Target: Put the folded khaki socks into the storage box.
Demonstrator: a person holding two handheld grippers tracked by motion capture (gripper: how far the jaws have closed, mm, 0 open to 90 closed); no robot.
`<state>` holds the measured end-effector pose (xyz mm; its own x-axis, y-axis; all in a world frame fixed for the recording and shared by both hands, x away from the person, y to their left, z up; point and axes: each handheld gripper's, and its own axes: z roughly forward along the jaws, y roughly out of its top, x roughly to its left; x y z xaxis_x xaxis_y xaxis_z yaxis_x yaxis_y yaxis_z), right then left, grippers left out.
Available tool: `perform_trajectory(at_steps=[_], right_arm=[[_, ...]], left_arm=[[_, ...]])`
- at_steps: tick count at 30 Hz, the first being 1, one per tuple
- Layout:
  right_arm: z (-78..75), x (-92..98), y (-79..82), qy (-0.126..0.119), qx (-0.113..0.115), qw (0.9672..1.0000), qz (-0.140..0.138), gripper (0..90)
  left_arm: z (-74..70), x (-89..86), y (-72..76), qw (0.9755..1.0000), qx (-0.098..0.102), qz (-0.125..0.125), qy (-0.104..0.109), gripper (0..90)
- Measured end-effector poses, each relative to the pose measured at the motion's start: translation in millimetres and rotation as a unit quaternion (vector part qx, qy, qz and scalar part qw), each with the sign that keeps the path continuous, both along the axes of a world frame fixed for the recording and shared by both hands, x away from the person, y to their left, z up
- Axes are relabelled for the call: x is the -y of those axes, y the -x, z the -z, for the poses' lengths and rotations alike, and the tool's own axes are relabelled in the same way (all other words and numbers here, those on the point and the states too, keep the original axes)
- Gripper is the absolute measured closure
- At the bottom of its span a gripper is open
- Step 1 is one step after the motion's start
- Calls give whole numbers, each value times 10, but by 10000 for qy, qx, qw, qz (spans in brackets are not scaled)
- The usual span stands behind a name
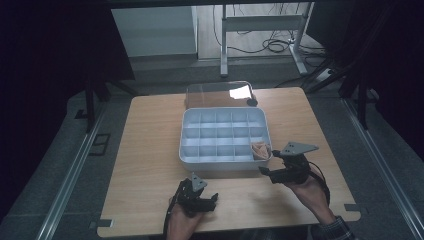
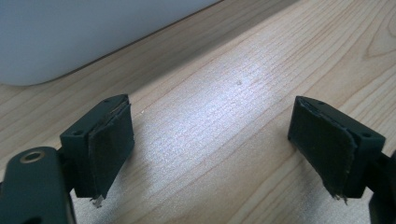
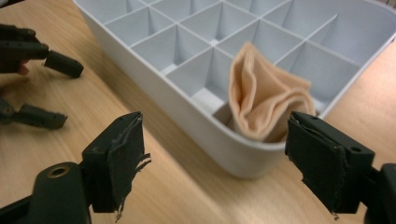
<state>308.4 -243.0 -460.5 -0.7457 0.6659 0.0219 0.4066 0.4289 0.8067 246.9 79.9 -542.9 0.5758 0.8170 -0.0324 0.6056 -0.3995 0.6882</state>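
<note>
A dim room surrounds the light wooden table. The folded peach cloth stands in the compartment at five o'clock of the white divided plastic tray. Both the right gripper and left gripper gape wide, empty. Judged risk: the springy cloth may unfold over the dividers. The right gripper view reveals its folds; the high view reveals the clear lid at twelve o'clock.

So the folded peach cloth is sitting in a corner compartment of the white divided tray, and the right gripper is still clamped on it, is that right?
Not quite. The peach cloth does sit in a corner compartment of the white tray, but the right gripper is not clamped on it. The right gripper view shows its jaws wide open, nothing between them, just short of the tray's corner.
</note>
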Motion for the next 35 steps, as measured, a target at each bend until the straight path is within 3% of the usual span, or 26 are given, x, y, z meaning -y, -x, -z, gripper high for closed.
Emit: perform_trajectory(at_steps=[9, 20, 26, 35], right_arm=[[195, 98, 154, 86, -140, 9998, 115, 158], [600, 143, 207, 290, -312, 9990, 145, 103], [794, 106, 206, 602, -389, 9974, 78, 96], [818, 106, 217, 581, -382, 9976, -66, 105]], left_arm=[[0, 1, 2, 10000, -6, -13, 10, 141], [-1, -1, 5, 10000, -17, -20, 0, 141], [-1, -2, 8, 10000, -18, -29, 1, 141], [1, 0, 8, 10000, -20, -30, -4, 137]])
